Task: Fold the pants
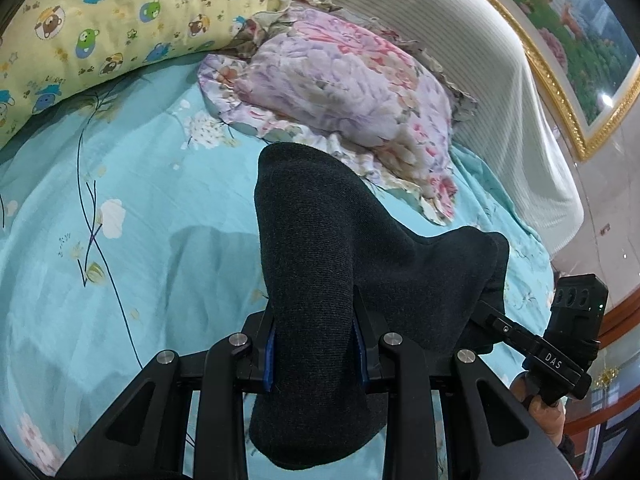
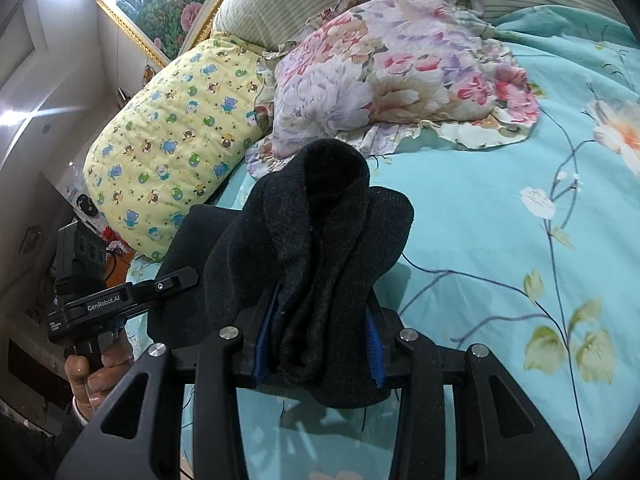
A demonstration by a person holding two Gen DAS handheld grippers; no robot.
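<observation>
The dark grey pants point(image 1: 320, 264) hang lifted above the turquoise floral bedsheet point(image 1: 120, 240), stretched between both grippers. My left gripper point(image 1: 316, 344) is shut on one bunched end of the pants, which bulge over and under the jaws. My right gripper point(image 2: 320, 340) is shut on the other end of the pants point(image 2: 316, 248), folded in thick layers between the blue pads. The right gripper also shows in the left wrist view point(image 1: 532, 344), clamped on the cloth's far corner. The left gripper shows in the right wrist view point(image 2: 132, 296) at the left.
A floral ruffled pillow point(image 1: 352, 92) and a yellow bear-print pillow point(image 1: 100, 32) lie at the head of the bed. A striped padded headboard point(image 1: 460, 48) and a gold-framed picture point(image 1: 580, 40) stand behind. The sheet point(image 2: 500, 260) spreads below.
</observation>
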